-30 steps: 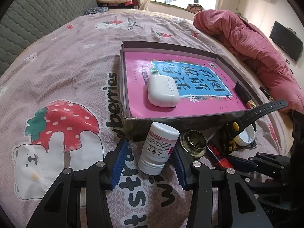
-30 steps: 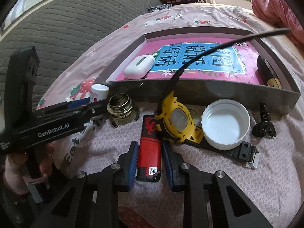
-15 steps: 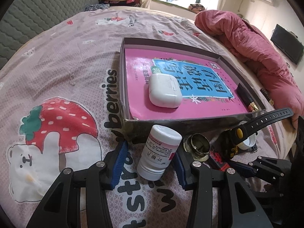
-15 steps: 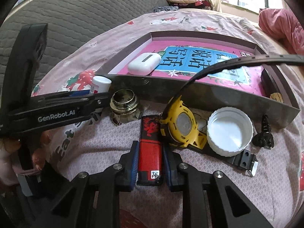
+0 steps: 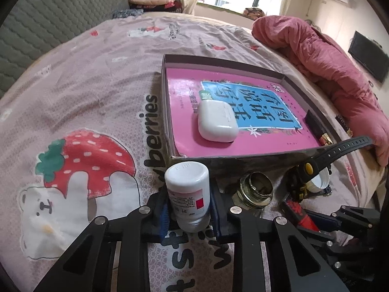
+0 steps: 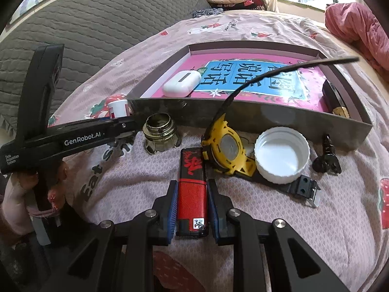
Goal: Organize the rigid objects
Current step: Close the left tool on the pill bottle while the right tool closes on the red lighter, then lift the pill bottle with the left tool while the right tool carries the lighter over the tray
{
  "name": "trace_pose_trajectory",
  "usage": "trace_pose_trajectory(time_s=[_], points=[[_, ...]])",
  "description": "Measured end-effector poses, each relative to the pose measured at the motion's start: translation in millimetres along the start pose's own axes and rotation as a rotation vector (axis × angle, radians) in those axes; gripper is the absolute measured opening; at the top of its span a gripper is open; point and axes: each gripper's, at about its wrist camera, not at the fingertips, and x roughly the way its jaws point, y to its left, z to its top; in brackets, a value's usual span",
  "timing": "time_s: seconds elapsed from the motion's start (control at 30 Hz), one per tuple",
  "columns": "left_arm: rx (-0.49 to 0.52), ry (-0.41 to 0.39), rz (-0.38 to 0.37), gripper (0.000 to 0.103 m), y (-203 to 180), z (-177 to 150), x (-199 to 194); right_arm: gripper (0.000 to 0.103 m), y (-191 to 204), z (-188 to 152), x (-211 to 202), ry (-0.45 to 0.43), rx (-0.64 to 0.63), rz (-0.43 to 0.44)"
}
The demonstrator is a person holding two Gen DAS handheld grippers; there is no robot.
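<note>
Left wrist view: left claw [image 5: 188, 210] is closing, pads against the white bottle [image 5: 188, 194]; right claw [image 6: 192, 205] clamps the red lighter [image 6: 192, 194], probably both for the box [image 6: 267, 121] at 12 o'clock.

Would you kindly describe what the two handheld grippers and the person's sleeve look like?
Both grippers, left gripper and right gripper, are black with silver bolts and blue ribbed fingers. The left one's side bears white "GenRobot.AI" lettering. The sleeve is pink.
</note>
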Motion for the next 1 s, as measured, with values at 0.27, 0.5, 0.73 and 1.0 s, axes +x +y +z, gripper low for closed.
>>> trace_pose_trajectory(time_s=[0.27, 0.5, 0.73, 1.0], points=[[0.035, -0.042, 0.015, 0.027, -5, -3, -17, 0.023, -1, -4, -9, 0.003, 0.011, 0.011], [0.003, -0.061, 0.021, 0.027, 1, -3, -26, 0.023, -3, -7, -21, -0.013, 0.019, 0.016], [0.02, -0.082, 0.021, 0.027, -5, -5, -34, 0.023, -8, -8, -32, -0.021, 0.036, 0.006], [0.084, -0.105, 0.012, 0.027, -24, -10, -44, 0.023, -22, -7, -57, -0.091, 0.07, -0.059]])
